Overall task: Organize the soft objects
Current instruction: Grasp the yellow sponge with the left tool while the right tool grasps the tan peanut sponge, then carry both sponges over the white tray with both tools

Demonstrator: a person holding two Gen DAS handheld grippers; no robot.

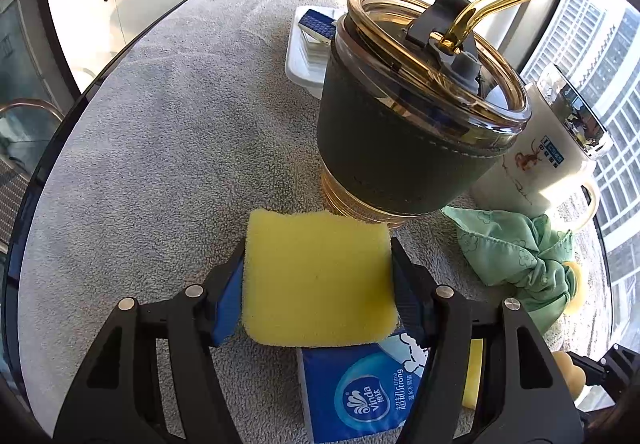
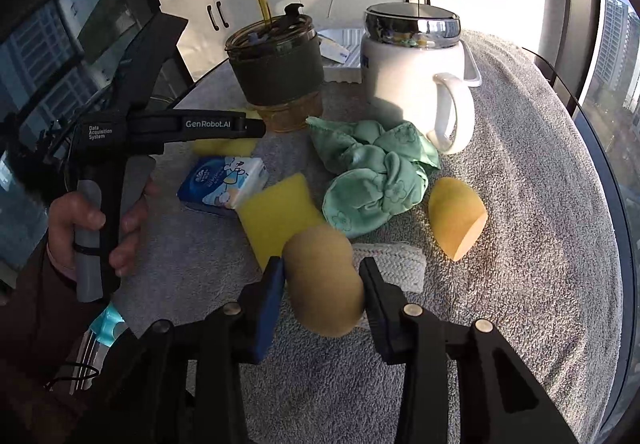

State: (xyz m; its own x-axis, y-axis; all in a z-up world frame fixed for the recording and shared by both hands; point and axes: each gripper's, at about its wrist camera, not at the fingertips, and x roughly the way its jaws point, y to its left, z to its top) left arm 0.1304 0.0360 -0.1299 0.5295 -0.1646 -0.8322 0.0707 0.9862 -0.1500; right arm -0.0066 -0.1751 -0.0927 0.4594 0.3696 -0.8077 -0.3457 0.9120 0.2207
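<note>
My left gripper (image 1: 318, 280) is shut on a yellow sponge (image 1: 318, 280), held above a blue Vinda tissue pack (image 1: 360, 392) and just in front of the dark-sleeved cup. My right gripper (image 2: 322, 284) is shut on a tan egg-shaped makeup sponge (image 2: 324, 284), held above the towel. In the right wrist view a second yellow sponge (image 2: 276, 212), the tissue pack (image 2: 224, 184), a green cloth (image 2: 376, 180), a white knitted pad (image 2: 394, 264) and a cut yellow makeup sponge (image 2: 456, 220) lie on the grey towel (image 2: 540, 184). The left gripper's handle (image 2: 168, 128) shows at left.
A dark-sleeved glass cup with a gold straw (image 1: 416, 124) and a white lidded mug (image 2: 416, 72) stand behind the soft things. A white tray (image 1: 304, 60) with a blue-white item sits at the back. White cabinets lie beyond; windows at right.
</note>
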